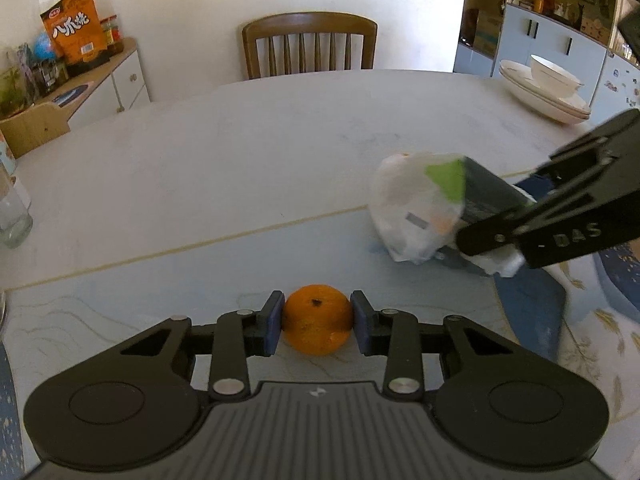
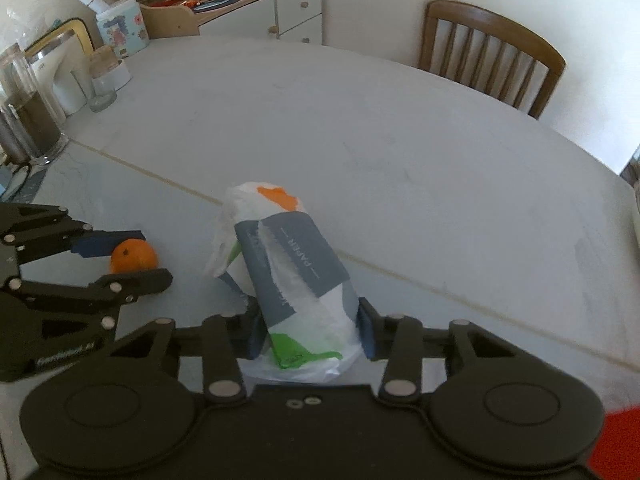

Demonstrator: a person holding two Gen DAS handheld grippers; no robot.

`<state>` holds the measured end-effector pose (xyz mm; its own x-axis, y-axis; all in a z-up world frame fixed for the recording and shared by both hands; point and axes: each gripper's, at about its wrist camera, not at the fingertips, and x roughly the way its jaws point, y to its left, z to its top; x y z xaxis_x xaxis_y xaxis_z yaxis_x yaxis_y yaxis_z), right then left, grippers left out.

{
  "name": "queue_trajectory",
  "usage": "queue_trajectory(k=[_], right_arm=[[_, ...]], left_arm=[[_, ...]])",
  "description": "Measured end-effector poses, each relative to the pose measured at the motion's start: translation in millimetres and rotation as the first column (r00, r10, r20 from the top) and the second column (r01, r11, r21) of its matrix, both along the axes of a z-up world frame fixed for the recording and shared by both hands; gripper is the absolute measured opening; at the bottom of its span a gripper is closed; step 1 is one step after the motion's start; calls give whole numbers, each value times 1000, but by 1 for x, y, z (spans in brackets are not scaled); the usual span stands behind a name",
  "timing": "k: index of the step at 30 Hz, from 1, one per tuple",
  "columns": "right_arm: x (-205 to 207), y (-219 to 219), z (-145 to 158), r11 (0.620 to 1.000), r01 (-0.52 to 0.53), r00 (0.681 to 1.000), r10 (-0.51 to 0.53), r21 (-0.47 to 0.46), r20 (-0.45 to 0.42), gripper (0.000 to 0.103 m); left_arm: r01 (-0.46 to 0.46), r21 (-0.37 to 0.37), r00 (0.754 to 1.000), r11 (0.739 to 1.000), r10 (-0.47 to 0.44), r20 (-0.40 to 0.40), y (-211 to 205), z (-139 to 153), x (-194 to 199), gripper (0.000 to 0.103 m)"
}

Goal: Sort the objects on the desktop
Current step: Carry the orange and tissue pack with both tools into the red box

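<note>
On table [image 1: 240, 152], left tongs [image 1: 317, 322] clamp orange [image 1: 317, 320].

Wide bare bench [image 1: 248, 152] far of both tools, stacked dishes [image 1: 544, 88] at far right, glass jars [image 2: 36, 120] crowding left edge, wooden chair [image 1: 310, 46] beyond far edge

Left tongs [image 1: 317, 322], right tongs [image 2: 310, 334] both clamped
</note>
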<state>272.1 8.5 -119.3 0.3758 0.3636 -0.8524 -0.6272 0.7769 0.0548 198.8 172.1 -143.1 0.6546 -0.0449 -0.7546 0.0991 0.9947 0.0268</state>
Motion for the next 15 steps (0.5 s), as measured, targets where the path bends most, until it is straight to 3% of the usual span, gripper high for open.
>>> queue_trajectory(k=[15], right_arm=[[-64, -83, 40, 981, 154, 988, -151, 113, -36, 41]], left_arm=[[76, -58, 997, 995, -77, -7, -52, 40, -42, 34]])
